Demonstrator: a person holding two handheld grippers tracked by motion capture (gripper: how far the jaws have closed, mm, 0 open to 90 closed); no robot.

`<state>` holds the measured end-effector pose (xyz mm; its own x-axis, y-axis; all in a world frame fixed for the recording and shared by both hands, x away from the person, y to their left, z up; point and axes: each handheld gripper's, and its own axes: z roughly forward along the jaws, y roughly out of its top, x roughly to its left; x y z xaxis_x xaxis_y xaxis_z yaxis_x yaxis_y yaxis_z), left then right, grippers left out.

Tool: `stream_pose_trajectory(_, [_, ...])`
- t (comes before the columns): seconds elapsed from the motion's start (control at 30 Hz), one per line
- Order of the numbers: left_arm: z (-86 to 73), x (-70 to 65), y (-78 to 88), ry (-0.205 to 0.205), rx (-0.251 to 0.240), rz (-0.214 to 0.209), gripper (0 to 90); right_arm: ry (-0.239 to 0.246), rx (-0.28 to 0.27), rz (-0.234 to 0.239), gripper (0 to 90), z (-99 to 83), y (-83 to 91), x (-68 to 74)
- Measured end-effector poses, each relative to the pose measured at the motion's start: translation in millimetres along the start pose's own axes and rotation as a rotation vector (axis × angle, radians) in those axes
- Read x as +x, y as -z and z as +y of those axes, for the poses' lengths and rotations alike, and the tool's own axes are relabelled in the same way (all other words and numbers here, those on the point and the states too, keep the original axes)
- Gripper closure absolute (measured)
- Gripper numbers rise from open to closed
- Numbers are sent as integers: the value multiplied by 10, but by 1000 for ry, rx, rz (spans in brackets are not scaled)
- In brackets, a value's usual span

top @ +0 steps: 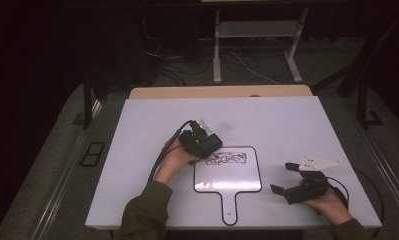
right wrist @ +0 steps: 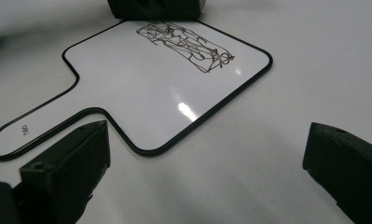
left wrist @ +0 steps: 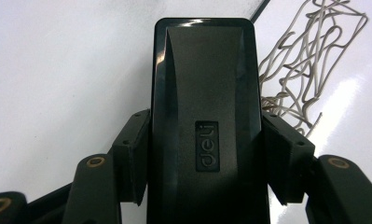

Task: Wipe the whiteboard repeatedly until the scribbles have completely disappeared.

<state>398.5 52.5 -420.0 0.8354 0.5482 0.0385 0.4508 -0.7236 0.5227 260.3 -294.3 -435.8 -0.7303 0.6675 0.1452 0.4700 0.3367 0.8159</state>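
Now the eraser is set at the scribble's edge, wiping about to begin.

Judging by the layout, the step in hand is erasing: the left gripper (top: 207, 145) clamps a black plastic block eraser (left wrist: 204, 121) between both jaws, part closed to its width, at the upper left corner of the small white paddle-shaped whiteboard with a black rim (top: 228, 180), just beside the dark tangled marker scribble (top: 227, 159). The next move calls for pressing the eraser flat and sweeping it across the scribble without shifting the whiteboard. The left hand tilts forward and down over the white table (top: 287, 125); the right gripper (top: 287, 177) rests on the table well apart from the whiteboard, jaws wide and holding nothing.
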Motion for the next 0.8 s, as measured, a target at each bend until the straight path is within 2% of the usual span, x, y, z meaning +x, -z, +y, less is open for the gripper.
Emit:
stream_pose_trajectory(0.27, [0,-5,-38,-12,20,10,394,-1,-1,0,0,0,1,-1])
stream_pose_trajectory(0.5, [3,-5,-41,-10,22,9,394,0,1,0,0,0,0,0])
stream_pose_trajectory(0.8, [22,-41,-49,-26,24,6,394,-3,4,0,0,0,-4,5])
